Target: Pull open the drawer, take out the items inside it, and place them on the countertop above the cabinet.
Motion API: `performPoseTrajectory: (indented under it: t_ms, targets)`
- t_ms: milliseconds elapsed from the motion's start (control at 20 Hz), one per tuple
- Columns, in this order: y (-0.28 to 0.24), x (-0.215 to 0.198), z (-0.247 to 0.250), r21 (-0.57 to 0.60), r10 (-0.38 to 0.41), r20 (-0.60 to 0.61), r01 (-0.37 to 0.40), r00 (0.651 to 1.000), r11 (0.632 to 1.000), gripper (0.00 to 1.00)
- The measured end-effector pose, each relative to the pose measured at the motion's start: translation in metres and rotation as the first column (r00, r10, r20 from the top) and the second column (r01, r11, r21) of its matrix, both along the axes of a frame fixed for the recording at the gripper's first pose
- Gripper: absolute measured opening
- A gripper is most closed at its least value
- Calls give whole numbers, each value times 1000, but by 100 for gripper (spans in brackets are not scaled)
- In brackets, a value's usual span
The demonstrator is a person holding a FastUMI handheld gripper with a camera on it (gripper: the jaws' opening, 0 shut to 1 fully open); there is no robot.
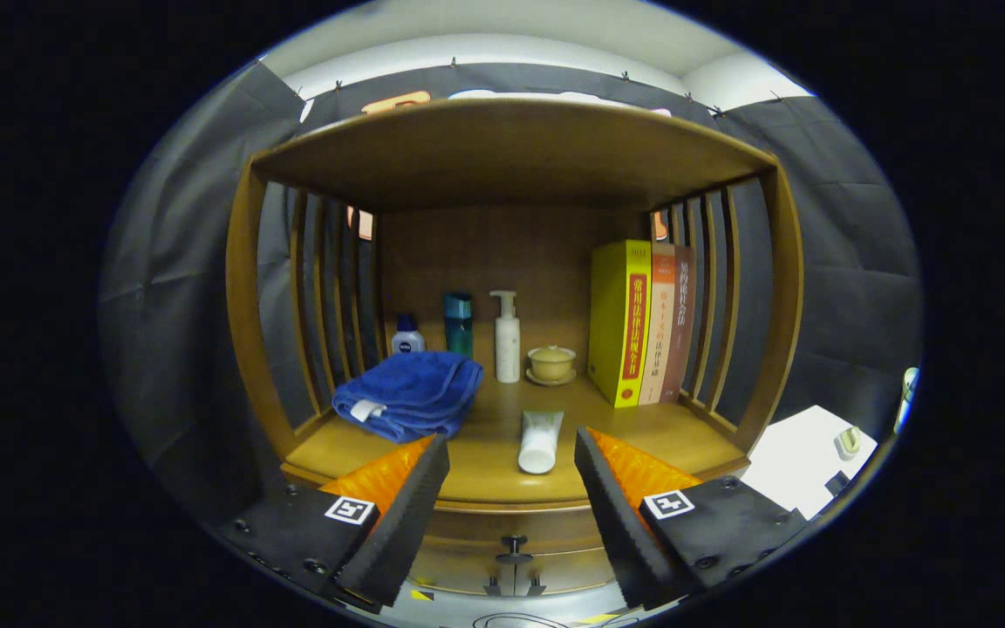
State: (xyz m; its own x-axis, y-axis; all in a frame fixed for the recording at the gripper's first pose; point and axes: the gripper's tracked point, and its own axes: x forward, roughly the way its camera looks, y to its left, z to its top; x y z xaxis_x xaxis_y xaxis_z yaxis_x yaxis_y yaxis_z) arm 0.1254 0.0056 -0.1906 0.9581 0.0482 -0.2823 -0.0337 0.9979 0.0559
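My gripper (511, 458) is open, its two fingers spread wide with nothing between them. Beyond the fingertips lies the wooden countertop (485, 471) of the cabinet. A white tube (539, 440) lies on it just ahead of the fingers, cap towards me. A folded blue towel (411, 394) rests on the countertop to the left. Below the countertop's front edge, between the fingers, is the drawer front (502, 532) with a dark knob (514, 549); the drawer looks closed.
At the back of the shelf stand a small white-and-blue bottle (406, 338), a teal bottle (458, 321), a white pump bottle (507, 338) and a lidded tea bowl (551, 363). Three books (642, 323) stand upright at the right. Slatted wooden sides enclose the shelf. A white table (808, 467) sits to the right.
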Motion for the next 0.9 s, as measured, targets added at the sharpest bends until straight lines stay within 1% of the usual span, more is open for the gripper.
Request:
performPoseTrajectory:
  t_ms: [300,500,700,900]
  targets:
    - [5,-6,80,31,14,45,-16,999,999,97]
    - [13,-11,131,56,37,93,-43,995,998,97]
    - [22,-15,155,40,64,114,-69,991,997,97]
    - [19,-16,166,14,59,131,-62,990,998,97]
